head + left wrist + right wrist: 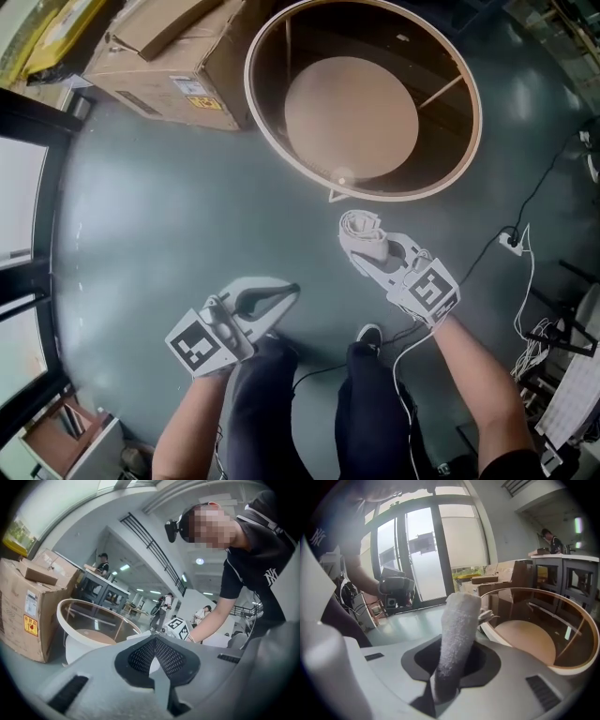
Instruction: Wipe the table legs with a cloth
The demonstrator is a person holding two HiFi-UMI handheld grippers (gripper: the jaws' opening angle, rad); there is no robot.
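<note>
1. The left gripper [286,294] hangs low beside the person's left knee, jaws pressed together on nothing; its own view shows only the mesh pads [140,657] meeting
2. Ahead of it and to its left stands a cardboard box [178,66], just beside the table; whether they touch is unclear
3. The round table [267,131], white-rimmed with a glass top, lies ahead of both grippers; slim wooden legs [441,92] show through the glass above a tan lower shelf [352,117]
4. The right gripper [364,246] is clamped on a rolled white cloth [360,228], which sticks out past the jaw tips, near the table's closest rim but apart from it
5. Risk, as a judgement: the legs sit beneath the top, so reaching in may knock the rim, and the cloth, pinched at one end, could slip free when pressed against a leg
6. Cables [525,253] trail on the floor to the right of the right gripper and could snag a foot
</note>
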